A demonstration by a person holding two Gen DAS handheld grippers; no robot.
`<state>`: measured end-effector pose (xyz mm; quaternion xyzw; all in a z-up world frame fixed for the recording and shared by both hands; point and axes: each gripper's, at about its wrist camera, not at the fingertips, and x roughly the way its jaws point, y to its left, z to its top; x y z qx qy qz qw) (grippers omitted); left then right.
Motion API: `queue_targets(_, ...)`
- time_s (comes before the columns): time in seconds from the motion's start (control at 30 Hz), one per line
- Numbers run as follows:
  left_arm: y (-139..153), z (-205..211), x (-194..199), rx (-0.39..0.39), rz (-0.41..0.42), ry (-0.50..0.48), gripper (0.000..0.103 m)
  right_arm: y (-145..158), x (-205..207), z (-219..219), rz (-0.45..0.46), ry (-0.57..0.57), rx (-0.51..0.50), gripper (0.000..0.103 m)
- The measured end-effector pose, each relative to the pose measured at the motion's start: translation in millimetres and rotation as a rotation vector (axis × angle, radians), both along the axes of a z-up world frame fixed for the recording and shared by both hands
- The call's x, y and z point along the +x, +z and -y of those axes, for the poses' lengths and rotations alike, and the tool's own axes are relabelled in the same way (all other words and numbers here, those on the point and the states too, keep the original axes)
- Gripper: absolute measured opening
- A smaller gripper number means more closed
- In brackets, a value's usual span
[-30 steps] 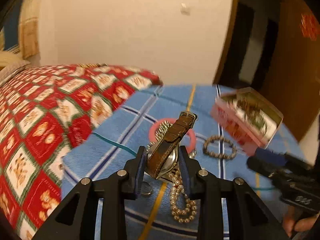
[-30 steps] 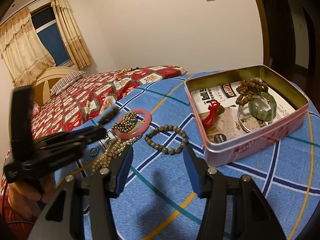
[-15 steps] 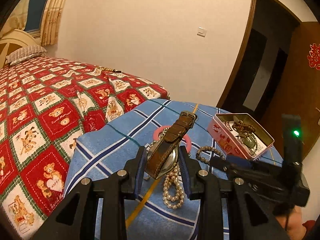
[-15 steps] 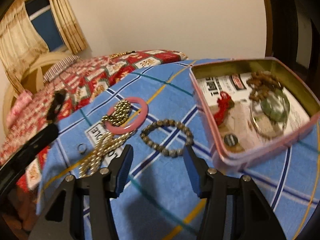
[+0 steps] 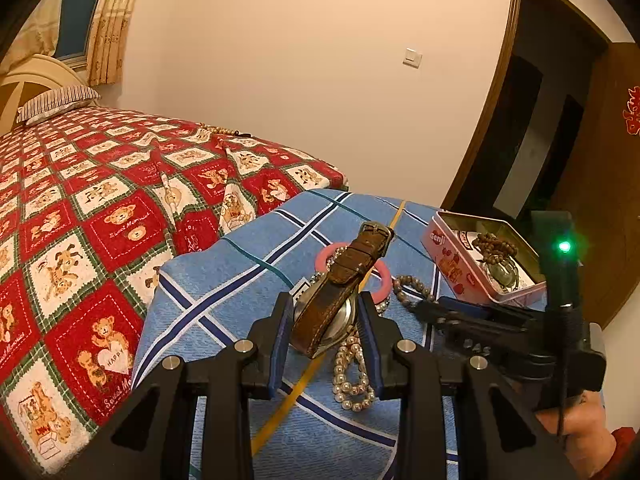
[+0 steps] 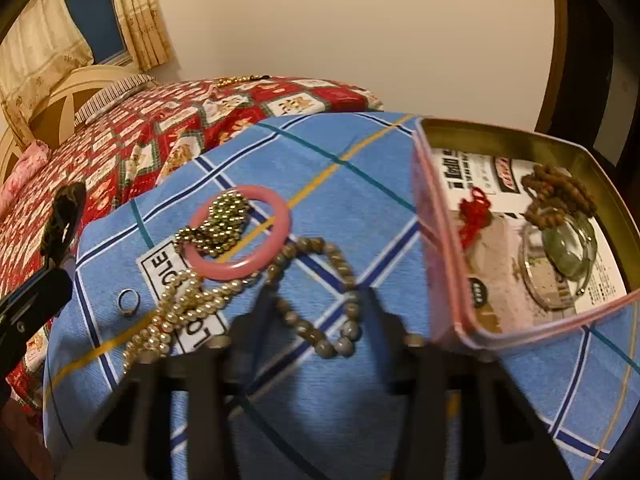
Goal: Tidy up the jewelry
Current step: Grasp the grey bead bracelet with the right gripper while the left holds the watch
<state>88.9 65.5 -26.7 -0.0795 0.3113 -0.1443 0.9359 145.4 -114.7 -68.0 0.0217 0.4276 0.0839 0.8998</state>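
Note:
My left gripper (image 5: 324, 320) is shut on a wristwatch (image 5: 344, 280) with a brown leather strap, held above the blue checked cloth (image 5: 224, 280). In the right wrist view my right gripper (image 6: 318, 312) is blurred and low over the cloth. Its jaws are closing with the near half of a grey bead bracelet (image 6: 316, 292) lying between them, and the pads stand just outside the beads. The open pink tin (image 6: 440, 240) sits to its right. It holds a brown bead bracelet (image 6: 560, 196), a green bangle (image 6: 568, 252) and a red knot (image 6: 474, 216).
On the cloth lie a pink bangle (image 6: 240, 236) with a gold bead chain (image 6: 224, 224) across it, a pearl necklace (image 6: 180, 308), a small ring (image 6: 128, 302) and a printed card (image 6: 160, 264). A bed with a red quilt (image 5: 100, 208) borders the cloth on the left.
My right gripper has dropped and moved in over the grey bead bracelet, which now lies between its fingers. The left gripper swung its view earlier, then held still with the watch.

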Motion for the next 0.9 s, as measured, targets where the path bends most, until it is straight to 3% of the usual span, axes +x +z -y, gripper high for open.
queue_targets(0.1,0.0,0.8,0.2,0.005,0.000,0.001,0.033,-0.8,-4.4,8.3,-0.006,0.010,0.052,0.015)
queue_targets(0.17,0.2,1.1,0.2,0.007,-0.001,0.000,0.033,-1.8,-8.5,15.3,-0.015,0.017,0.123,0.012)
queue_targets(0.27,0.0,1.7,0.0,0.012,-0.001,0.002,0.033,-1.0,-16.6,22.1,-0.005,0.015,0.193,0.012)
queue_targets(0.5,-0.2,4.8,-0.6,0.026,-0.003,0.003,0.033,15.0,-41.7,24.0,0.090,0.040,0.240,0.012)
queue_targets(0.9,6.3,48.4,-1.6,0.048,0.015,-0.064,0.033,42.1,-48.4,31.2,0.234,0.014,0.204,0.012)
